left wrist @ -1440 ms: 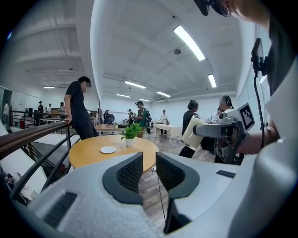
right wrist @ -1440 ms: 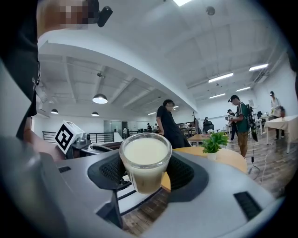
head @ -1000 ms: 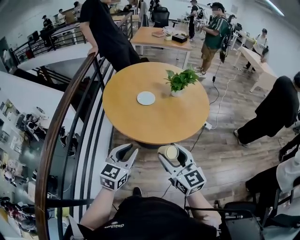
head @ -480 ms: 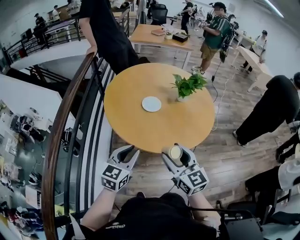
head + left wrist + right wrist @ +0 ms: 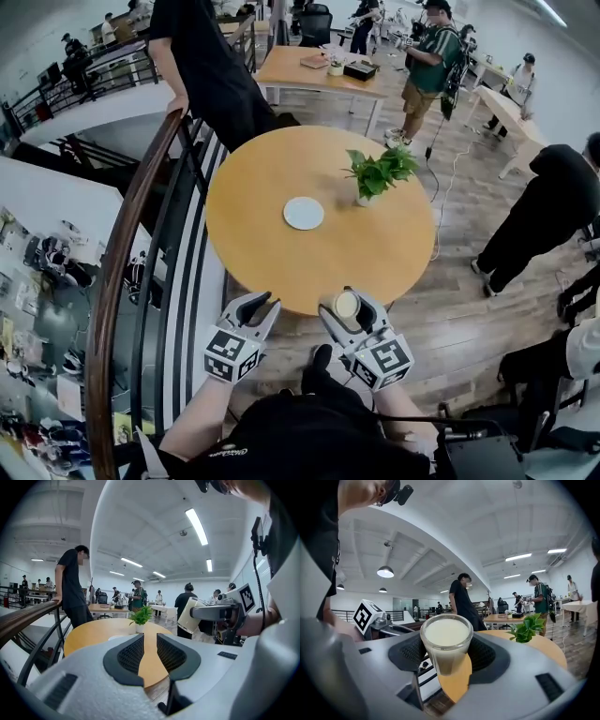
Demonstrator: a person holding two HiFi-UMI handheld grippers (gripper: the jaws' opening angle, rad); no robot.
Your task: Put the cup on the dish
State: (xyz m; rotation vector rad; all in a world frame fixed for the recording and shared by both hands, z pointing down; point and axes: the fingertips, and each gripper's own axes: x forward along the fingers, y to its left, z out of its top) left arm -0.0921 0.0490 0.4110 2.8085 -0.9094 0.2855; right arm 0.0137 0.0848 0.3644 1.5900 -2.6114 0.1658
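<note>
Open-plan office floor is spreading around a round wooden counter (image 5: 272,253), which is standing beside a curved railing (image 5: 122,253). We are holding the cup (image 5: 446,644) upright in the right gripper (image 5: 344,302), its jaws pinching the glass wall from both sides a little below the rim. We judge that the level hold is there because a pale, milky liquid is filling the cup nearly to the brim and any tilt would be risking a spill. The left gripper (image 5: 255,307) is hovering at nine o'clock of the right one, its jaws standing slightly apart with nothing between them, only the counter showing through the gap. The dish (image 5: 304,213), small, white and bare, is lying near the counter's middle, with a potted plant (image 5: 377,173) at its two o'clock. Seen from the head view, the cup is sitting at the counter's six o'clock rim, in the air, and the dish is lying at eleven o'clock of the jaws, well apart from them, so the reach across is not yet made.
</note>
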